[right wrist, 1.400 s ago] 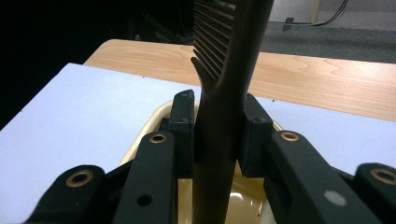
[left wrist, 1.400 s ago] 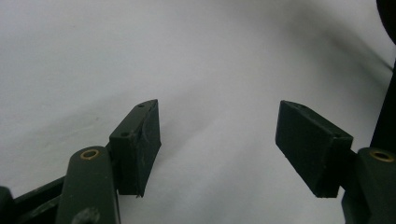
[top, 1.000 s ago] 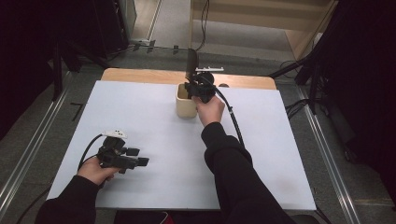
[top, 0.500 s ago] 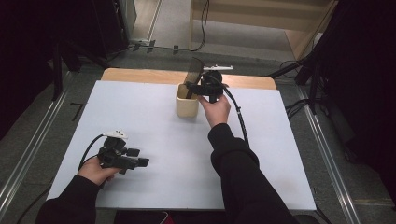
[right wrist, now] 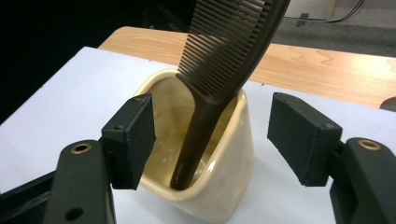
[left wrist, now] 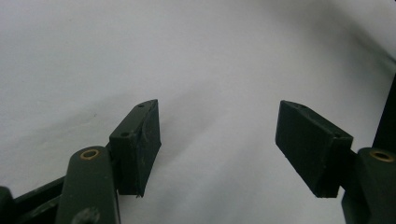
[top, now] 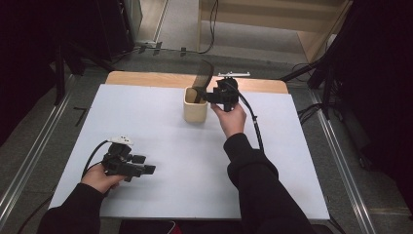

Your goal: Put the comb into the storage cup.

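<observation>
A cream cup (top: 196, 107) (right wrist: 205, 154) stands near the far middle of the white table top (top: 160, 141). A dark comb (top: 203, 80) (right wrist: 219, 79) stands in it, handle down, leaning toward the far right. My right gripper (top: 207, 95) (right wrist: 212, 135) hovers just right of the cup, open, its jaws on either side of the comb's handle without touching it. At the near left, my left gripper (top: 146, 169) (left wrist: 217, 140) rests low over the white surface, open, with nothing between its jaws.
A wooden strip (top: 146, 79) runs along the table's far edge. Cables (top: 255, 129) trail from both grippers. Metal rails (top: 29, 161) flank the table, and dark stands and floor cables lie beyond it.
My right gripper has drawn back to the right, away from the cup, and let go of the comb, which now stands in the cup by itself. The left gripper has stayed put.
</observation>
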### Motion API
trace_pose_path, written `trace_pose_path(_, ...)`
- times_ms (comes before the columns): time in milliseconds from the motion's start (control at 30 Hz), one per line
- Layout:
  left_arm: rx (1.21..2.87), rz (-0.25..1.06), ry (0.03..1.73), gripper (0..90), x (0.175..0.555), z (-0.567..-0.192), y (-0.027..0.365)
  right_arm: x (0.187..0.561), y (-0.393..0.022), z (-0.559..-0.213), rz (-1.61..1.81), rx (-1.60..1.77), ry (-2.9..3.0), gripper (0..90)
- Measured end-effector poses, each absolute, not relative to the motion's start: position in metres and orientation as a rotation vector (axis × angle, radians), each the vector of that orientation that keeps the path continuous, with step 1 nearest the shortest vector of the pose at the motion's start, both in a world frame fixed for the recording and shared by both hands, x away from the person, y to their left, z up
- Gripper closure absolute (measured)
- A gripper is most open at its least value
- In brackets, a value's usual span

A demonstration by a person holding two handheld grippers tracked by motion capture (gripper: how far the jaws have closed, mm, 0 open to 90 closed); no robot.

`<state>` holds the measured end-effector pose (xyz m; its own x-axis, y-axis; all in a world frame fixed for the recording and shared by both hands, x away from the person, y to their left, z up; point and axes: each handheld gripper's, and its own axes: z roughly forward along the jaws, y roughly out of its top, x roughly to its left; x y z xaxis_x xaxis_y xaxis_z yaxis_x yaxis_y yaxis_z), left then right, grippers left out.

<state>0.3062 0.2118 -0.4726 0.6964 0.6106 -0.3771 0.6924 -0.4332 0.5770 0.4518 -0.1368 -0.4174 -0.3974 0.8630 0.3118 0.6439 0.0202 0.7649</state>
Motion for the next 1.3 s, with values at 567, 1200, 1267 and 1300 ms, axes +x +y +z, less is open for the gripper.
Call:
trace_pose_path(567,2.176,-0.140,0.991,31.5,0.306,-0.473,0.212,0.419,-0.140,-0.419,1.348,1.472,2.181,25.7)
trace_pose_path(1200,2.173,-0.139,0.997,31.5,0.307,-0.473,0.213,0.387,-0.145,-0.427,1.401,1.344,2.295,26.8)
trace_pose_path(1267,2.168,-0.137,0.997,31.6,0.307,-0.473,0.213,0.384,-0.148,-0.429,1.412,1.359,2.304,26.8)
trace_pose_path(1300,2.169,-0.135,0.997,31.6,0.307,-0.473,0.213,0.383,-0.150,-0.430,1.425,1.357,2.302,26.8)
